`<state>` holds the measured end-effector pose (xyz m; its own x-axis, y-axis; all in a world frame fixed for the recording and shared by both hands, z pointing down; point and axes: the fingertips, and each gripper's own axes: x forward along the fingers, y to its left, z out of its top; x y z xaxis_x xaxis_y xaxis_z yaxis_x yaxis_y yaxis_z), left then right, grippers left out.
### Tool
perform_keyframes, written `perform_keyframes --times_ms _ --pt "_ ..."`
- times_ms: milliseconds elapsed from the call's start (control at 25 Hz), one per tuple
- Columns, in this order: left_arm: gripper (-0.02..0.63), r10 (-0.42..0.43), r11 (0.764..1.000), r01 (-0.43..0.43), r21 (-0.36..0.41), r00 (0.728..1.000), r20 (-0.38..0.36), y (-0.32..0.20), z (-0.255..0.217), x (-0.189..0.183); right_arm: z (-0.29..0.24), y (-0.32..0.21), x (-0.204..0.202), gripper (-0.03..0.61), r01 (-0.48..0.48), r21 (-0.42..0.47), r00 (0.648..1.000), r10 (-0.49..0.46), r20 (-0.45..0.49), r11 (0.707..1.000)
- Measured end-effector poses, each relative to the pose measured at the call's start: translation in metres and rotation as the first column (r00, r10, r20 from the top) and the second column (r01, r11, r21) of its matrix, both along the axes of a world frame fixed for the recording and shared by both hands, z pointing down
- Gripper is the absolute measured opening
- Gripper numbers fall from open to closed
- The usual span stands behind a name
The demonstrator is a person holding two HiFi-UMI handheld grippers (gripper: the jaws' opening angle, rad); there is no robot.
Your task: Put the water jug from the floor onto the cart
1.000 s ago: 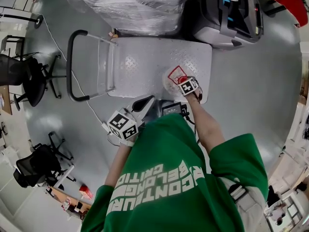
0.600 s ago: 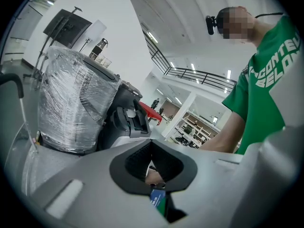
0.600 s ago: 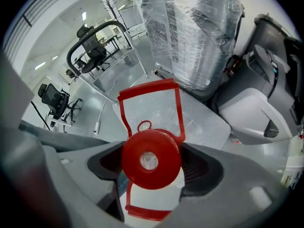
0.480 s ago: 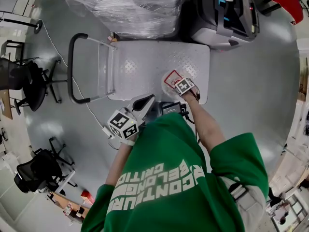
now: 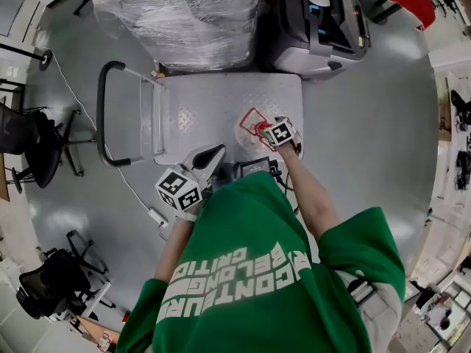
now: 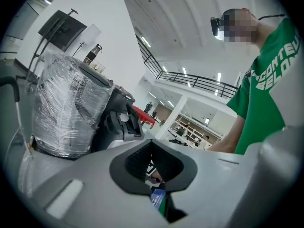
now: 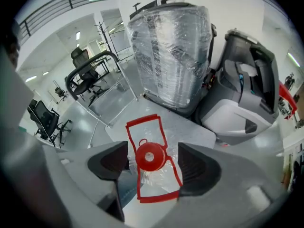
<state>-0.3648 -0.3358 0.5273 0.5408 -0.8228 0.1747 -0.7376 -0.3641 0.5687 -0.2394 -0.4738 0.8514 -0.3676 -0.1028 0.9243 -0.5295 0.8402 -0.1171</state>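
Note:
The water jug point(image 5: 246, 132) is clear plastic with a red cap and a red handle frame. It stands upright on the cart's metal platform point(image 5: 206, 101), near its front right corner. My right gripper point(image 5: 263, 132) hangs over it and points steeply down. In the right gripper view the red cap point(image 7: 150, 156) shows below and between the two pads of the right gripper point(image 7: 153, 164), which is open and does not touch it. My left gripper point(image 5: 208, 155) sits at the platform's near edge, roughly level. The left gripper point(image 6: 152, 144) is shut and holds nothing.
The cart's black push handle point(image 5: 103, 116) is at the left. A pallet load in plastic wrap point(image 5: 184, 13) and a grey machine point(image 5: 316, 20) stand just behind the cart. Office chairs point(image 5: 29, 131) are on the far left. A white cable point(image 5: 140, 193) runs over the floor.
My right gripper has lifted a little above the jug's cap, and the jug has stayed on the cart. The left gripper has hardly moved.

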Motion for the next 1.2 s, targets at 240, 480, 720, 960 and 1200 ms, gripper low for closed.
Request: perform_keyframes --times_ms 240,480,720,960,1200 --pt "0.009 0.044 0.998 -0.044 0.036 0.999 -0.014 0.026 -0.005 -0.003 -0.065 0.002 0.001 0.121 -0.032 0.133 0.997 0.022 0.070 0.991" --pt "0.009 0.156 0.986 -0.153 0.071 0.987 -0.043 0.033 0.009 0.001 -0.145 0.008 -0.002 -0.012 -0.046 0.264 0.985 0.000 0.170 0.963" --pt "0.009 0.294 0.954 -0.290 0.073 0.954 -0.055 0.043 0.018 0.024 -0.206 0.071 0.012 -0.012 -0.064 0.350 0.971 -0.023 0.239 0.935" --pt "0.009 0.401 0.914 -0.397 0.081 0.915 -0.039 0.043 0.021 0.061 -0.247 0.121 0.057 -0.012 -0.103 0.432 0.963 -0.018 0.268 0.896" --pt "0.009 0.492 0.867 -0.490 0.094 0.870 -0.006 0.048 0.015 0.108 -0.264 0.135 0.105 -0.012 -0.226 0.430 0.943 0.085 0.322 0.874"
